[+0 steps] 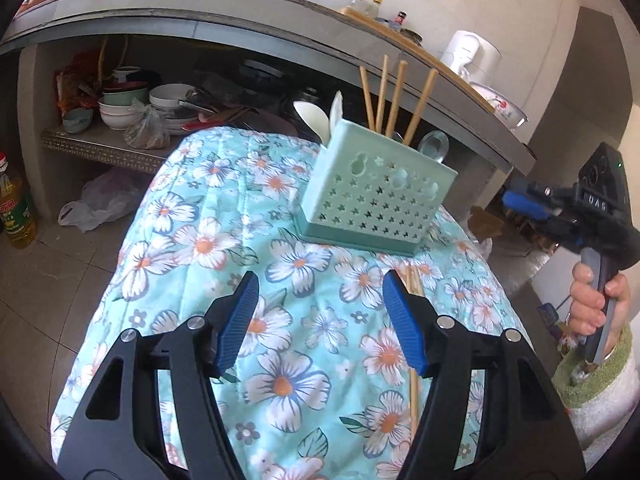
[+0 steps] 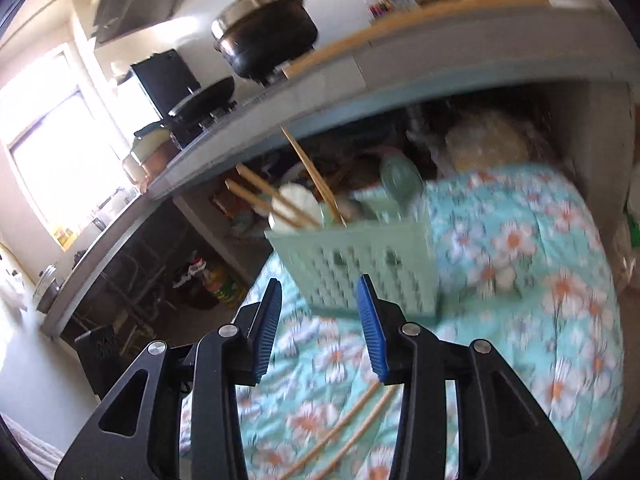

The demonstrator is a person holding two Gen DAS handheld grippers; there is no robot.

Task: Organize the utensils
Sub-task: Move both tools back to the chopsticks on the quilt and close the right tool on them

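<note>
Left gripper point(image 1: 320, 292) angled down, jaws apart, empty | right gripper point(image 2: 320, 300) tilted, released, empty | utensil holder point(image 1: 376, 200) ahead | label "DAS"

Perforated matt mint plastic holder point(image 1: 376, 200), pale wooden chopsticks point(image 1: 394, 98), quilted floral cloth point(image 1: 224, 216), glossy white spoon point(image 1: 310, 118)

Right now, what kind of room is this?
It looks like a home kitchen. A black cooking pot sits on the grey counter, bowls are stacked on the shelf underneath, and a green utensil holder with chopsticks stands on a flowered cloth.
</note>
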